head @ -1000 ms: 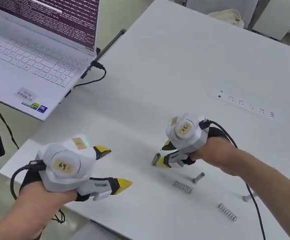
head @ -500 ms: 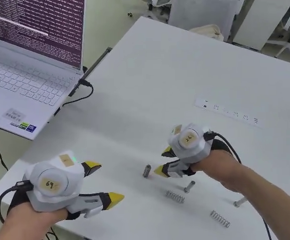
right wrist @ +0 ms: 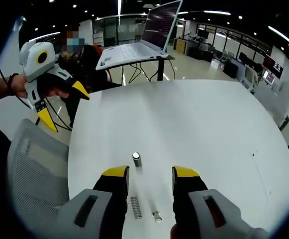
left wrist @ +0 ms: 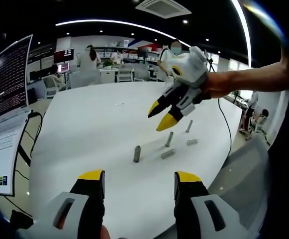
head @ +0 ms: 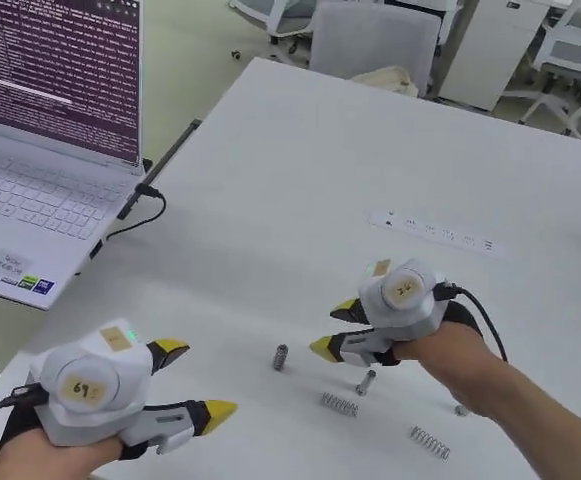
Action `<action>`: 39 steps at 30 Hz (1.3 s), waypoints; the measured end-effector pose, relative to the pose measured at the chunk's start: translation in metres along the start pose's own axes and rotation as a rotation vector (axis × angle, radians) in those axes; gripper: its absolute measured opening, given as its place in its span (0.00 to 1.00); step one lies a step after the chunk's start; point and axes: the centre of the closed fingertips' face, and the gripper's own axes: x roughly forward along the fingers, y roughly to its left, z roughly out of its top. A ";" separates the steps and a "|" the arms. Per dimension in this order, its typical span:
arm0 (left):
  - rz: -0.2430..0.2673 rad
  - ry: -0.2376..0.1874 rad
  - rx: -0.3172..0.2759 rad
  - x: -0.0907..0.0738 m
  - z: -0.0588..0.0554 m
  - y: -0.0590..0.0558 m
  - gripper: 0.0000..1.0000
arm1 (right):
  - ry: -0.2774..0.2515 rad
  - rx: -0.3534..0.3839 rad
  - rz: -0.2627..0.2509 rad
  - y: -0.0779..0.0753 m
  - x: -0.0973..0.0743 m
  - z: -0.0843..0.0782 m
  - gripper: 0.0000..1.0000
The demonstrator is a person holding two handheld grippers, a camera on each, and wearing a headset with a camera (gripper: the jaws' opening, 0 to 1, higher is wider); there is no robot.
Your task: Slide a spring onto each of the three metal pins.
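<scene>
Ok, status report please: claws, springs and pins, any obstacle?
Left claw and right claw open, empty. Upright pin seems to carry a spring; one loose spring and a second spring lie by bare pin. Nothing blocking.

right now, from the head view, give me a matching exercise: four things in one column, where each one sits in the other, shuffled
Things:
1 laptop
2 upright pin
3 loose spring
4 socket strip

Places:
a on the table, beyond the right hand-held gripper
b far left, screen lit
c lying flat next to the bare pin
d standing between the left hand-held gripper and the right one

Pairs: 1-b, 2-d, 3-c, 4-a
</scene>
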 end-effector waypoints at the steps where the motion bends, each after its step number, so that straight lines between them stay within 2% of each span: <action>1: 0.000 -0.001 0.001 0.000 0.001 0.000 0.51 | -0.002 0.006 -0.006 0.000 -0.003 -0.003 0.33; 5: -0.003 0.006 0.011 -0.001 0.000 -0.002 0.51 | -0.009 0.022 -0.029 -0.001 -0.011 -0.010 0.34; 14: 0.012 -0.006 0.006 -0.003 0.007 0.002 0.51 | -0.092 0.111 -0.103 -0.010 -0.039 -0.017 0.35; 18: 0.009 -0.007 0.017 -0.001 0.012 0.000 0.51 | -0.130 0.155 -0.146 -0.017 -0.058 -0.025 0.36; 23: 0.004 -0.009 0.025 0.003 0.016 -0.001 0.51 | -0.134 0.186 -0.185 -0.020 -0.079 -0.041 0.37; 31: -0.005 -0.016 0.037 0.011 0.026 -0.005 0.52 | -0.185 0.274 -0.246 -0.020 -0.108 -0.065 0.39; 39: -0.018 -0.011 0.054 0.018 0.032 -0.011 0.52 | -0.190 0.308 -0.273 -0.014 -0.128 -0.087 0.45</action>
